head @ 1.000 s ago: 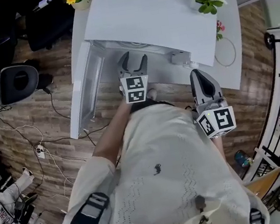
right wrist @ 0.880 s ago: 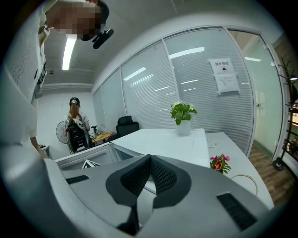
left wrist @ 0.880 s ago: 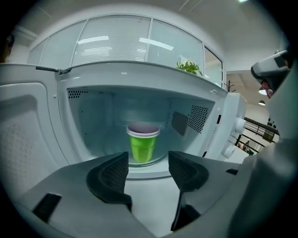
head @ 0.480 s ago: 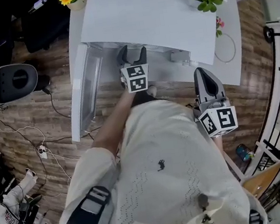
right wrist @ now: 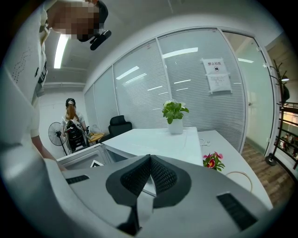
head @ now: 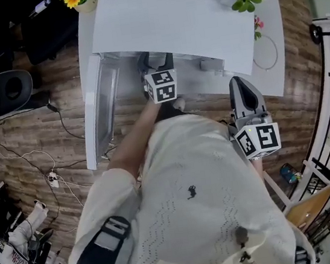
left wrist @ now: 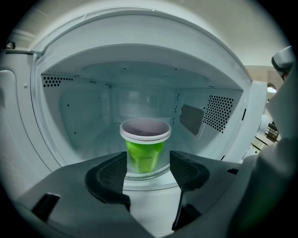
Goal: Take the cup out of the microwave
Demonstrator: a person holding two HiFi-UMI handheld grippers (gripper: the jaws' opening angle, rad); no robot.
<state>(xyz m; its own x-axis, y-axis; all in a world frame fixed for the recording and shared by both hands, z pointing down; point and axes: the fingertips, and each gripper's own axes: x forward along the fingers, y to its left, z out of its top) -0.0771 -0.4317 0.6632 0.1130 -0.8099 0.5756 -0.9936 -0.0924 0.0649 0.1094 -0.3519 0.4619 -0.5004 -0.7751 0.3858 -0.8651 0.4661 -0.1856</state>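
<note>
The microwave [head: 167,18] has its door [head: 97,107] swung wide to the left of the opening, so the mouth stands open across its full width. Inside, the cup [left wrist: 145,146], green with a pale rim, stands upright on the glass turntable [left wrist: 160,173] at the middle of the cavity. Both side walls and the ceiling are well clear of it. The left gripper [left wrist: 148,169] reaches into the microwave's mouth on an outstretched forearm, tilted downward, its marker cube just outside the front edge. Its jaws are spreading wider. The cup shows in line with the gap, just beyond the tips, and neither pad touches it. The right gripper [right wrist: 149,174] is held outside the microwave, near its right front corner, angled slightly down, with its jaws pressed together on nothing.
</note>
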